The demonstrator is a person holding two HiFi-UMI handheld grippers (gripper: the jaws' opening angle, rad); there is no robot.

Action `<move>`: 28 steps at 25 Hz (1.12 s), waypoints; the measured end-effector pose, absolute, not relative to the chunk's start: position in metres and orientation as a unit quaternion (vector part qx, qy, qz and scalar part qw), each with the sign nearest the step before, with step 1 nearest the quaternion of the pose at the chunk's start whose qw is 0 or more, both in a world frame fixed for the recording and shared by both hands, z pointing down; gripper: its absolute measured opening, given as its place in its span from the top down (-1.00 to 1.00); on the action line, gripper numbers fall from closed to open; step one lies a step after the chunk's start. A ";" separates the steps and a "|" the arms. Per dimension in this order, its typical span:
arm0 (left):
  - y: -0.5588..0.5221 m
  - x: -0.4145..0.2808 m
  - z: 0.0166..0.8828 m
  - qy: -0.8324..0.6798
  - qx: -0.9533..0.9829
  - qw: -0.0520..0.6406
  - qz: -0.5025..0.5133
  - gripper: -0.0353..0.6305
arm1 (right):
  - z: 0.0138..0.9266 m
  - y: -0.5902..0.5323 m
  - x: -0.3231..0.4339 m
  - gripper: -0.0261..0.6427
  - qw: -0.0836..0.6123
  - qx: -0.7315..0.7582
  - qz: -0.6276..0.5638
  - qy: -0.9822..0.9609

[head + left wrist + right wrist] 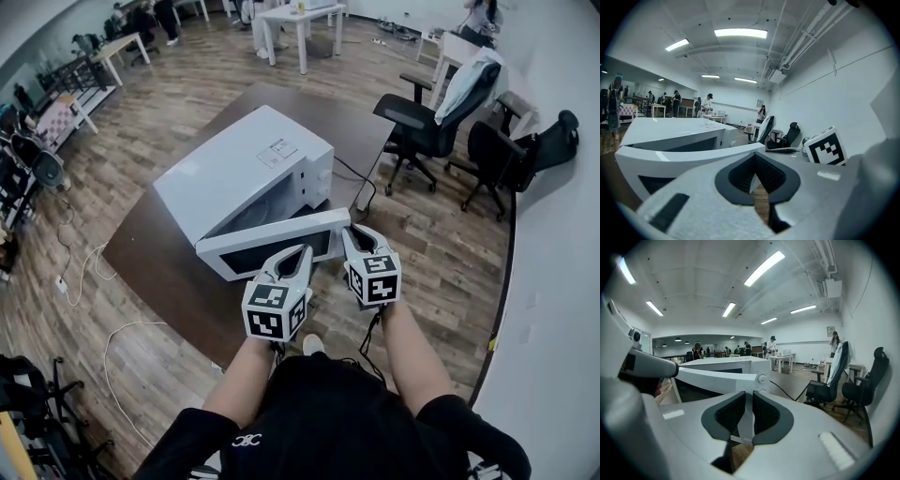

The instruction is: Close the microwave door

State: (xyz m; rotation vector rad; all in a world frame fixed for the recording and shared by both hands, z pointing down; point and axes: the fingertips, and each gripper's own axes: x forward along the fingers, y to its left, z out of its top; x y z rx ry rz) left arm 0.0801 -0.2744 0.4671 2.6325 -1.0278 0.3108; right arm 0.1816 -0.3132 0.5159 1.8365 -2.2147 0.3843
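A white microwave (pixel 246 169) stands on a dark brown table (pixel 159 272), and its door (pixel 272 242) is swung out toward me. My right gripper (pixel 352 232) sits at the door's free right end. In the right gripper view its jaws (pixel 748 401) stand narrowly apart with the pale edge of the door (pixel 717 378) between the pads. My left gripper (pixel 302 253) is shut, its tip against the door's outer face near the middle. In the left gripper view the tips (pixel 754 154) meet in front of the door (pixel 684 159), with nothing held.
Two black office chairs (pixel 427 117) (pixel 497 155) stand to the right of the table, near the white wall. The microwave's black cable (pixel 361 192) hangs off the table's right edge. A white cable (pixel 84 267) lies on the wooden floor at left. White tables (pixel 300 23) stand far back.
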 end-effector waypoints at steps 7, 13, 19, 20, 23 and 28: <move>-0.312 0.085 0.468 -0.362 0.914 0.151 0.108 0.87 | 0.517 -0.354 0.184 0.75 0.117 0.595 0.130 -0.785; -0.341 0.087 0.469 -0.373 0.909 0.152 0.106 0.87 | 0.517 -0.388 0.183 0.75 0.113 0.572 0.128 -0.802; -0.360 0.082 0.475 -0.397 0.897 0.161 0.113 0.87 | 0.517 -0.413 0.181 0.75 0.115 0.552 0.129 -0.816; -0.363 0.081 0.475 -0.403 0.893 0.162 0.115 0.87 | 0.517 -0.418 0.180 0.75 0.116 0.547 0.128 -0.819; -0.374 0.079 0.472 -0.426 0.883 0.163 0.113 0.87 | 0.516 -0.431 0.178 0.75 0.121 0.528 0.123 -0.831; -0.391 0.079 0.466 -0.460 0.866 0.162 0.107 0.87 | 0.518 -0.449 0.174 0.75 0.130 0.503 0.117 -0.847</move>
